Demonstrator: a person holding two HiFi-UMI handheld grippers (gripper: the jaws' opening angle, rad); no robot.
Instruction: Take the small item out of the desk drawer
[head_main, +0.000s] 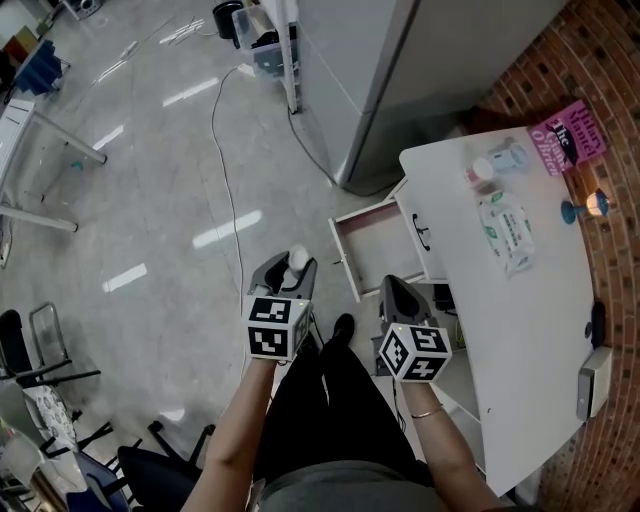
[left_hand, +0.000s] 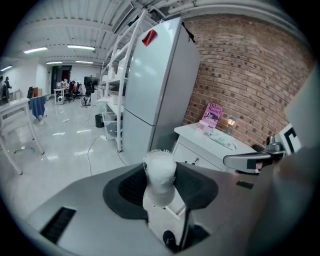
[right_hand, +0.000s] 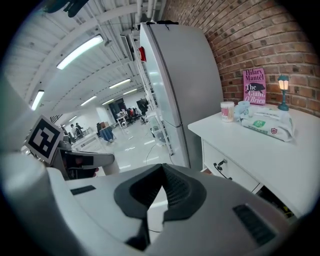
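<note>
Nearest first: at lower centre of the head view, the left gripper (head_main: 287, 272) has its fingers clamped on the small white item (left_hand: 160, 170), a pale thing with a fuzzy top. It is held up in the air, clear of the drawer. Beside it, the right gripper (right_hand: 161, 192) has its fingers closed together with nothing between them.

So the main job looks done, since the item is out. Just beyond, mid-frame, the drawer (head_main: 375, 235) stands pulled open and looks bare inside. I'd guess what's left is setting the item down, and perhaps shutting the drawer.

To the right, the white surface (head_main: 500, 330) carries a wipes pack (head_main: 505, 233), a cup (head_main: 482, 170), a pink book (head_main: 568, 135) and a little lamp (head_main: 590, 207). Behind it are the brick wall (head_main: 600, 60) and a grey fridge (head_main: 440, 70) at the top. A cable (head_main: 225, 170) trails over the shiny floor (head_main: 150, 180) at upper left.
</note>
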